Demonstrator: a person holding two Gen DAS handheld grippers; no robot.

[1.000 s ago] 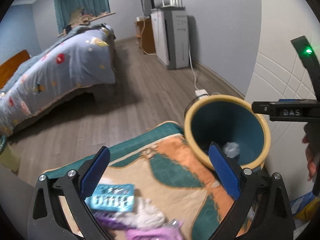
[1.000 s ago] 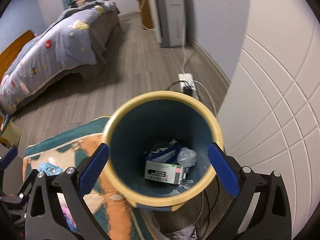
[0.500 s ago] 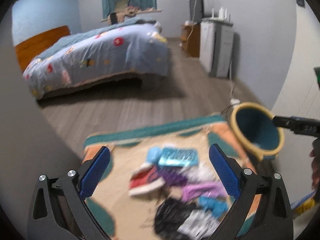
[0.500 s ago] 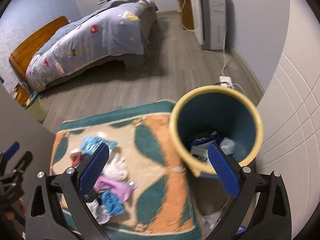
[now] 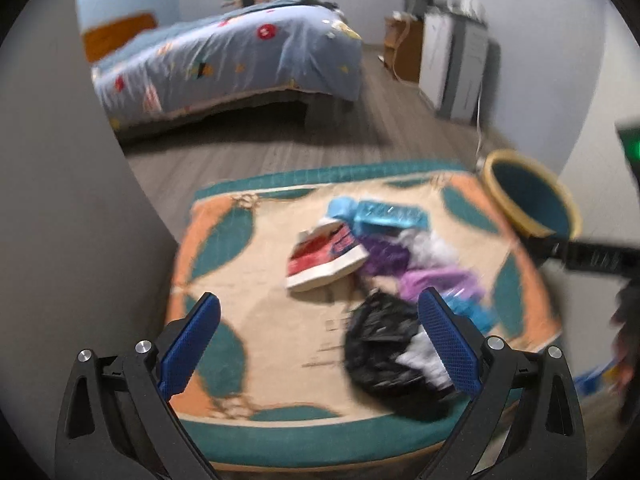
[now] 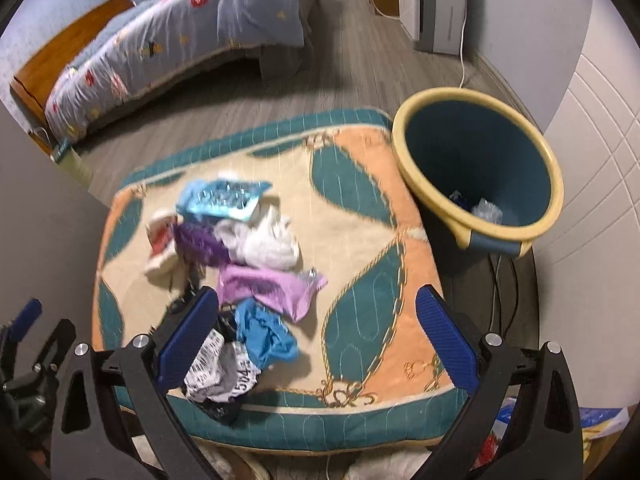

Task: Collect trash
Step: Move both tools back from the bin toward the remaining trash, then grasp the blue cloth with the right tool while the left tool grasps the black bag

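- Trash lies in a loose heap on the patterned cushion (image 6: 360, 216), left of its middle: a blue crumpled wrapper (image 6: 264, 334), a lilac wrapper (image 6: 268, 286), a white plastic bag (image 6: 268, 240), a printed white paper (image 6: 218, 372) and a black bag (image 5: 384, 344).
- These pieces look light, thin and soft; they probably crumple and slip easily, so a pinch on a raised fold should hold better than on a flat edge.
- A red and white packet (image 5: 324, 256) seems stiffer, though the left view is blurred.
- Right gripper (image 6: 316, 340) hovers above the heap, jaws wide apart, holding nothing.
- Left gripper (image 5: 320, 344) is also spread wide and empty.
- Beside the cushion's far right corner stands the blue bin (image 6: 480, 168), with some trash already inside.
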